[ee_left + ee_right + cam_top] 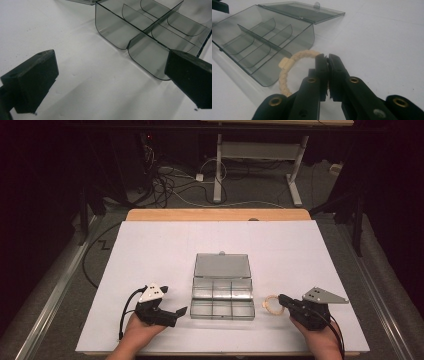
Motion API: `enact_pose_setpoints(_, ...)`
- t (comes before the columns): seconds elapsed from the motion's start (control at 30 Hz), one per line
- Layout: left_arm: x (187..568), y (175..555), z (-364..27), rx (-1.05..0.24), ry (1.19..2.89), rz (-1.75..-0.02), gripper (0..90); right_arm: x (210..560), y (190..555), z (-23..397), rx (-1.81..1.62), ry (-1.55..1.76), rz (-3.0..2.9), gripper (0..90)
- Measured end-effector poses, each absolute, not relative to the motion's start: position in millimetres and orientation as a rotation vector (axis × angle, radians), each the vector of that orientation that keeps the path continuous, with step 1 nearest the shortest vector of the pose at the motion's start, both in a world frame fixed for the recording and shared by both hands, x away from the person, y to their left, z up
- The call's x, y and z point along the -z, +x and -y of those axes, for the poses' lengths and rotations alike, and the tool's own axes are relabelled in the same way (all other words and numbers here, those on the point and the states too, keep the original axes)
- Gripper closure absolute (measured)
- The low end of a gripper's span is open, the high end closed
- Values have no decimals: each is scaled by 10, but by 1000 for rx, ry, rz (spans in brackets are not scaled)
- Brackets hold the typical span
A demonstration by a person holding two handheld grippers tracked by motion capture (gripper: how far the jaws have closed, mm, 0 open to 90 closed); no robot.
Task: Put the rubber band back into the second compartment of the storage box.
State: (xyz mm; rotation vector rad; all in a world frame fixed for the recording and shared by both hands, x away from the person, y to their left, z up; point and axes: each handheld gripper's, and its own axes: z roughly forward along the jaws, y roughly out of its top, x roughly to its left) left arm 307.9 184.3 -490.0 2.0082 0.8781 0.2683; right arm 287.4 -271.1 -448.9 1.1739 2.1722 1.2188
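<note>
- A clear smoky plastic organiser box point(222, 299) sits between the two tongs on the white bench point(150, 250), its lid point(222, 265) folded open and lying flat on the far side.
- Thin dividers split the box into six compartments; those that can be seen into hold nothing.
- The box's rounded right-hand wall stands just beside the right tongs point(327, 58), close to the ring they hold.
- The left tongs point(181, 310) rest low over the bench just to the left of the box, jaws spread wide with bare bench between them.
- The task's thing is a small braided ring point(284, 72), cream-coloured and rope-like, with a paler block-shaped piece on its loop.
- The right tongs are closed on the ring's near edge; the rest of the loop lies ahead of them toward the box.
</note>
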Motion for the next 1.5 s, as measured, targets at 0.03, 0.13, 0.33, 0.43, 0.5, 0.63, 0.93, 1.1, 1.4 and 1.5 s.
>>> enact_pose_setpoints(0.03, 4900, 3078, -1843, -269, 2008, -878, 0, 4482, 2874, 2701, -1223, 1168, -2173, 873)
enact_pose_setpoints(0.13, 4900, 3080, -1843, -269, 2007, -882, 0, 4454, 2877, 2656, -1229, 1151, -2177, 873)
enact_pose_setpoints(0.33, 4902, 3082, -1843, -268, 2007, -884, 0, 4396, 2916, 2542, -1250, 1124, -2184, 873)
enact_pose_setpoints(0.43, 4902, 3084, -1847, -265, 2005, -885, 0, 4393, 2960, 2477, -1250, 1111, -2196, 873)
enact_pose_setpoints(0.5, 4901, 3081, -1848, -266, 2005, -881, 0, 4384, 2978, 2434, -1249, 1101, -2202, 873)
enact_pose_setpoints(0.63, 4900, 3081, -1849, -266, 2006, -881, 0, 4366, 3016, 2345, -1257, 1086, -2210, 873)
enact_pose_setpoints(0.93, 4900, 3080, -1848, -265, 2006, -877, 0, 4335, 3104, 2166, -1263, 1055, -2233, 873)
enact_pose_setpoints(1.1, 4900, 3081, -1849, -263, 2006, -877, 0, 4337, 3156, 2078, -1267, 1048, -2244, 872)
enact_pose_setpoints(1.4, 4899, 3079, -1847, -263, 2006, -875, 0, 4345, 3232, 1899, -1265, 1018, -2268, 872)
enact_pose_setpoints(1.5, 4900, 3079, -1847, -262, 2005, -874, 0, 4357, 3254, 1858, -1267, 1022, -2276, 872)
